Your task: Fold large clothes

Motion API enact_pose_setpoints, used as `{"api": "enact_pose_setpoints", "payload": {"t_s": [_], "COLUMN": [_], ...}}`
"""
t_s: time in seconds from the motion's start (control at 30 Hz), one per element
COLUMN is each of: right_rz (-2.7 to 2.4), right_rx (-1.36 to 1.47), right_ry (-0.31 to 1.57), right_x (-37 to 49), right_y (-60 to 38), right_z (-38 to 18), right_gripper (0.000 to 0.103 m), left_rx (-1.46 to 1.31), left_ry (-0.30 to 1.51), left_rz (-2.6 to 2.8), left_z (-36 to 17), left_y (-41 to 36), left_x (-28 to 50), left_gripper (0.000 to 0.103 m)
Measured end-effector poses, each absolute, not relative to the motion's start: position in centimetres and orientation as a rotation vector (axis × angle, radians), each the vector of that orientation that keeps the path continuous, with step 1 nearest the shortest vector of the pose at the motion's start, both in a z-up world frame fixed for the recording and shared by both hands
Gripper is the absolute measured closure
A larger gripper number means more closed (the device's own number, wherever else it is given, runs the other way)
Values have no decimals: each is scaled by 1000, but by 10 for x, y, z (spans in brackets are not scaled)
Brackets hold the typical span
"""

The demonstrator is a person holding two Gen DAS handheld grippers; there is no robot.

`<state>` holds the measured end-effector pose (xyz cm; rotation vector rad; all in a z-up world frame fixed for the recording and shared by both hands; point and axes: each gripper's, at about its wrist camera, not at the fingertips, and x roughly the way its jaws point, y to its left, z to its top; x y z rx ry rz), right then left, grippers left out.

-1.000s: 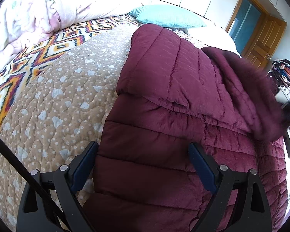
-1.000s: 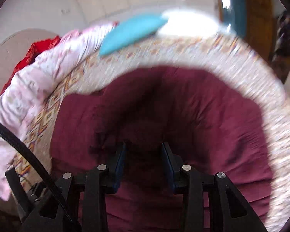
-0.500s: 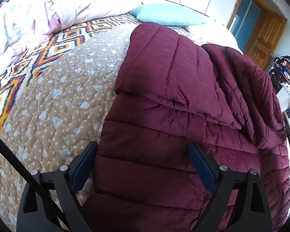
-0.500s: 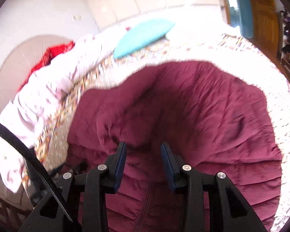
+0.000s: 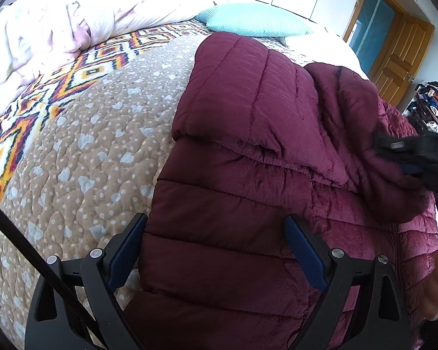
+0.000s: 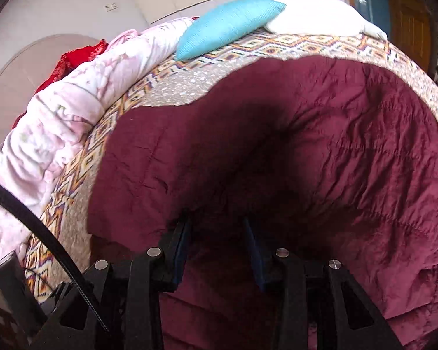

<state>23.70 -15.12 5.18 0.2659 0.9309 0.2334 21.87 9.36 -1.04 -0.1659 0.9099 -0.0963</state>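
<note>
A maroon quilted puffer jacket [image 5: 248,157] lies on the bed, its left sleeve folded across the body. My left gripper [image 5: 216,227] is open and hovers over the jacket's lower left part, touching nothing I can see. My right gripper [image 6: 216,230] is partly closed with jacket fabric [image 6: 306,160] bunched between its fingers, holding the right sleeve over the body. In the left wrist view the right gripper [image 5: 417,157] shows blurred at the right edge, at that folded sleeve.
The bed has a tan heart-print quilt [image 5: 81,134] with a colourful zigzag band. A crumpled pink-white duvet [image 5: 49,26] lies at the far left, with a teal pillow [image 5: 254,23] and a white pillow [image 6: 315,14] behind. A wooden door [image 5: 402,58] is at right.
The right gripper has carried the right sleeve over onto the jacket's body and come lower and closer to it. The left gripper has stayed put.
</note>
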Motion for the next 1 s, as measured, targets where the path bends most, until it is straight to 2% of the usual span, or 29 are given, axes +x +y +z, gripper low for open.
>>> {"api": "enact_pose_setpoints", "payload": {"t_s": [0.2, 0.27, 0.4, 0.47, 0.53, 0.6, 0.67, 1.0], "right_rz": [207, 147, 61, 55, 52, 51, 30, -64], "right_rx": [261, 256, 300, 330, 322, 291, 267, 285], "right_ry": [781, 793, 946, 929, 904, 844, 777, 809], "right_x": [187, 183, 196, 194, 181, 154, 124, 27], "right_y": [-210, -227, -256, -257, -256, -256, -259, -305], "right_z": [90, 81, 28, 32, 45, 60, 67, 33], "right_gripper": [60, 60, 60, 60, 54, 25, 17, 17], "left_rx": [-163, -160, -150, -145, -140, -135, -132, -79], "left_ry": [910, 910, 914, 916, 918, 920, 923, 963], "left_rz": [-96, -95, -90, -88, -86, -84, -85, -67], "left_z": [-10, -11, -12, -12, -12, -12, -12, -14], "left_y": [94, 94, 93, 93, 93, 92, 92, 83], "left_x": [219, 219, 219, 219, 220, 220, 220, 226], "left_gripper": [11, 11, 11, 11, 11, 10, 10, 4]}}
